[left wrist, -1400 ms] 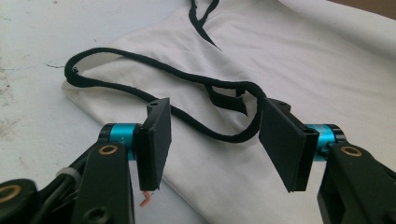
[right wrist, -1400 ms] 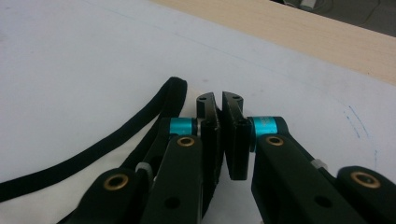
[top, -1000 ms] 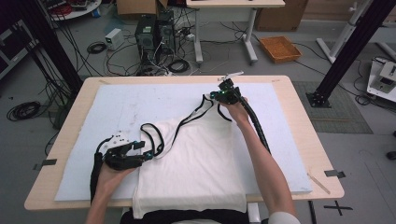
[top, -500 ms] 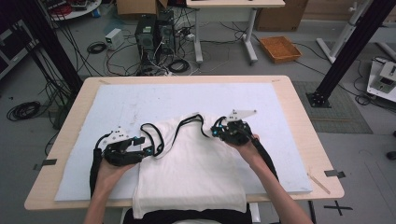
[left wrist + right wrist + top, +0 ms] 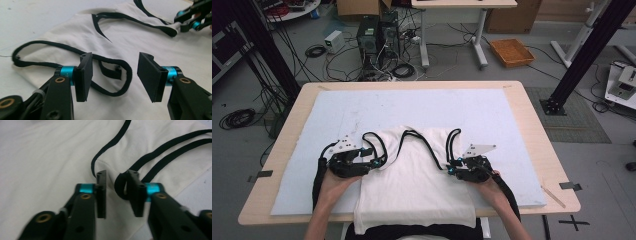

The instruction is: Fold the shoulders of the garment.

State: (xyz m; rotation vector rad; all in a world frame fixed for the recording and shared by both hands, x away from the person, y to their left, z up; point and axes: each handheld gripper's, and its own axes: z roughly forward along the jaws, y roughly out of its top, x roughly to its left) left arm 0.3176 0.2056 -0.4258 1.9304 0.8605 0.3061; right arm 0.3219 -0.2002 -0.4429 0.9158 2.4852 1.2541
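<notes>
A white sleeveless top (image 5: 417, 175) with black trim lies on the pale mat (image 5: 492, 115), its lower hem hanging over the near table edge. My left gripper (image 5: 374, 161) rests at the top's left side. In the left gripper view its jaws stand wide open (image 5: 115, 62) over a black trim loop (image 5: 125, 75) without touching it. My right gripper (image 5: 449, 167) lies at the top's right side. Its jaws have just been opening (image 5: 116, 176), and a bend of black strap (image 5: 121, 186) lies loose in the gap beside one jaw, with the pads not pressing on it.
The mat covers most of the wooden table (image 5: 542, 150). Tape marks (image 5: 569, 185) sit near the table's right and left corners. On the floor beyond the table are computers (image 5: 372, 35), tangled cables, an orange tray (image 5: 512, 52) and black frame posts (image 5: 584, 55).
My right gripper came from the far side of the top toward the person, drawing the strap with it, and its jaws have parted. The left gripper stayed where it was.
</notes>
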